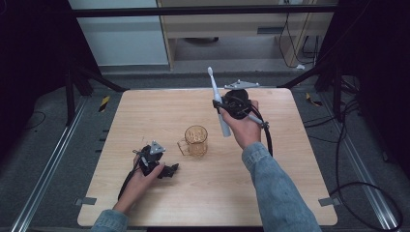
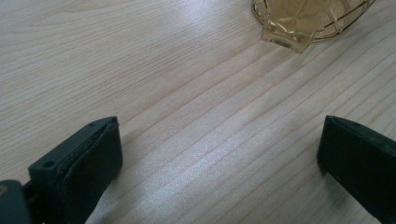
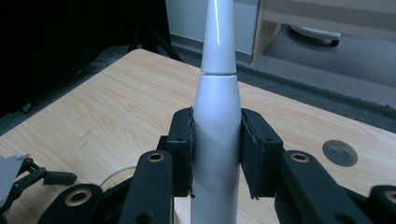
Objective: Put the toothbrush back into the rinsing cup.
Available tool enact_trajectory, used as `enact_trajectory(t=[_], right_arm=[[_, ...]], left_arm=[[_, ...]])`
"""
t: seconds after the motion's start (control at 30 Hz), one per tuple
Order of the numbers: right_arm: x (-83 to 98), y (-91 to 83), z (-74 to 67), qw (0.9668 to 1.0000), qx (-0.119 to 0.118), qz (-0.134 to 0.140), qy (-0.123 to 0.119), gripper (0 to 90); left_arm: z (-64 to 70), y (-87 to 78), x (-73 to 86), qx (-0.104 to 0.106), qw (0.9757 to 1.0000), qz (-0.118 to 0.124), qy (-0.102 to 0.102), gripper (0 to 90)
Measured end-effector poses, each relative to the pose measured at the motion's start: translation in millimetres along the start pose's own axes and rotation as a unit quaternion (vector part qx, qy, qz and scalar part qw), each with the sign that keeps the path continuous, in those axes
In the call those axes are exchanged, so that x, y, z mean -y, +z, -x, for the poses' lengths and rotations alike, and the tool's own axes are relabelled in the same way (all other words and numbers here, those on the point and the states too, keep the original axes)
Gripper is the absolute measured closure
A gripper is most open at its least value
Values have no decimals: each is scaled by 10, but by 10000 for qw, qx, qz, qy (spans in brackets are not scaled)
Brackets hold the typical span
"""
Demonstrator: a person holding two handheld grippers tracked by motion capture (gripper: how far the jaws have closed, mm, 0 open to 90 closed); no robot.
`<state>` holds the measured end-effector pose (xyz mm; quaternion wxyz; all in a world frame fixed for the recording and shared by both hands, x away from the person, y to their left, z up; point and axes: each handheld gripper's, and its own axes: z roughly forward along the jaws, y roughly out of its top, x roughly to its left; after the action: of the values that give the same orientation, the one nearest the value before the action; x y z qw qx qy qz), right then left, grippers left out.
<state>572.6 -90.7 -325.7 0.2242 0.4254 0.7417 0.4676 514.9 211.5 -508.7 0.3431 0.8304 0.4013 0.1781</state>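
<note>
A white electric toothbrush (image 1: 218, 103) stands nearly upright in the air above the table's far middle, brush head up. My right gripper (image 1: 221, 104) is shut on its handle; in the right gripper view both pads press the toothbrush (image 3: 217, 116) from either side. An amber glass mug (image 1: 195, 140) with a handle stands at the table's centre, below and to the left of the toothbrush. My left gripper (image 1: 170, 169) rests low on the table at the front left, open and holding nothing. In the left gripper view the mug (image 2: 306, 21) shows beyond the wide-apart jaws.
The light wooden table (image 1: 145, 116) has bare surface around the mug. A round hole (image 3: 340, 152) sits in the tabletop in the right gripper view. Dark stands and cables surround the table; a wooden cabinet (image 1: 241, 24) stands behind it.
</note>
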Motion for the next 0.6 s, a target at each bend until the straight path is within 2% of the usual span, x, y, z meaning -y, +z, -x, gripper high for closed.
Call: enact_trajectory(t=[0.17,0.47,0.6], right_arm=[[-72,21,-54,9999,-28,124,-5,670],[-232,15,-200,9985,-100,533,-24,670],[-253,38,-245,9981,-141,603,-34,670]], left_arm=[[0,0,0,0,10000,-1,1,0],[0,0,0,4,10000,-1,0,0],[0,0,0,2,10000,0,0,0]])
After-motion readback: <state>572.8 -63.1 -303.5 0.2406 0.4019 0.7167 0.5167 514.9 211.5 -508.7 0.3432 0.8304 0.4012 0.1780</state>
